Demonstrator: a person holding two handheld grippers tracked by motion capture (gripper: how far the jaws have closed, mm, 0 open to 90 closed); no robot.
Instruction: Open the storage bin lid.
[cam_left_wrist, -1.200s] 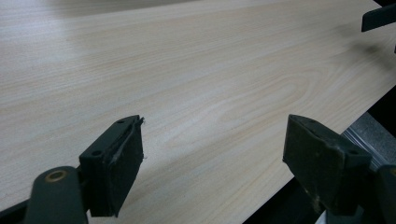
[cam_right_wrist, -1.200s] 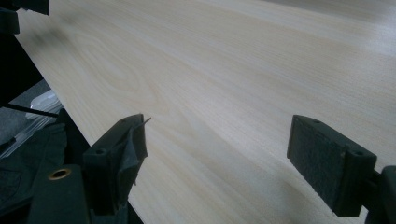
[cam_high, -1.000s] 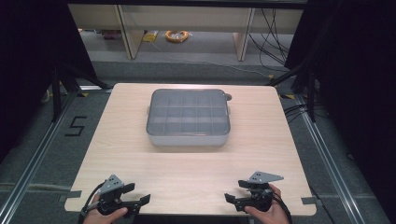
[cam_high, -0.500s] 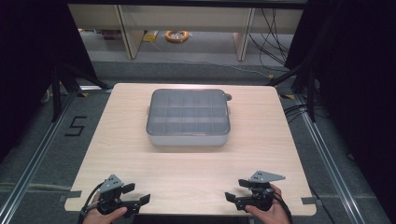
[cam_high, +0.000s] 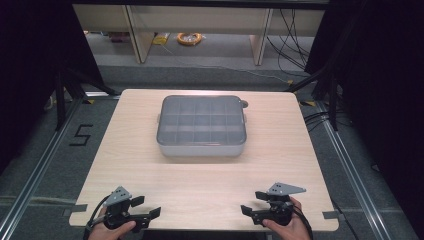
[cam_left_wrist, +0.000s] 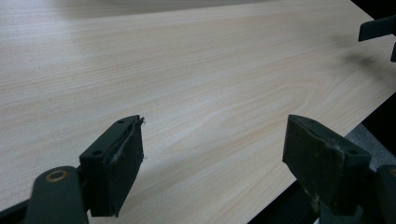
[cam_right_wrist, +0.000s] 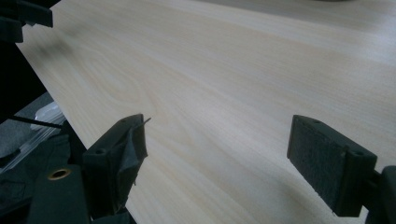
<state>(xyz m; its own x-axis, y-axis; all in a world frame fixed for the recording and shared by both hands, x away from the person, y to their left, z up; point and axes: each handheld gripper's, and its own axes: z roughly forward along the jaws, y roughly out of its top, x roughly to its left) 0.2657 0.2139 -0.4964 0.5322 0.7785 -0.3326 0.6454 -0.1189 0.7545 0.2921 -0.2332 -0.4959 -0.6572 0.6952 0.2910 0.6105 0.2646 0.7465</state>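
Note:
A grey box (cam_high: 201, 126) with a see-through lid and several compartments sits shut in the middle of the wooden table (cam_high: 280, 150). My left gripper (cam_high: 147, 207) is held at the front left edge, open, its jaws pointing right with nothing between them. My right gripper (cam_high: 251, 202) is held at the front right edge, also open and empty, jaws pointing left. In the left gripper view the gripper (cam_left_wrist: 219, 158) frames bare wood, with the right gripper's tip (cam_left_wrist: 378, 30) at the top right. In the right gripper view the gripper (cam_right_wrist: 219, 158) frames bare wood too, with the left gripper (cam_right_wrist: 23, 18) at the top left.
A small dark knob (cam_high: 244, 104) lies by the box's far right corner. Bare tabletop stretches between the box and both grippers. Past the table's far edge are shelf legs, cables and an orange coil (cam_high: 189, 38) on the floor. Metal rails run along both sides.

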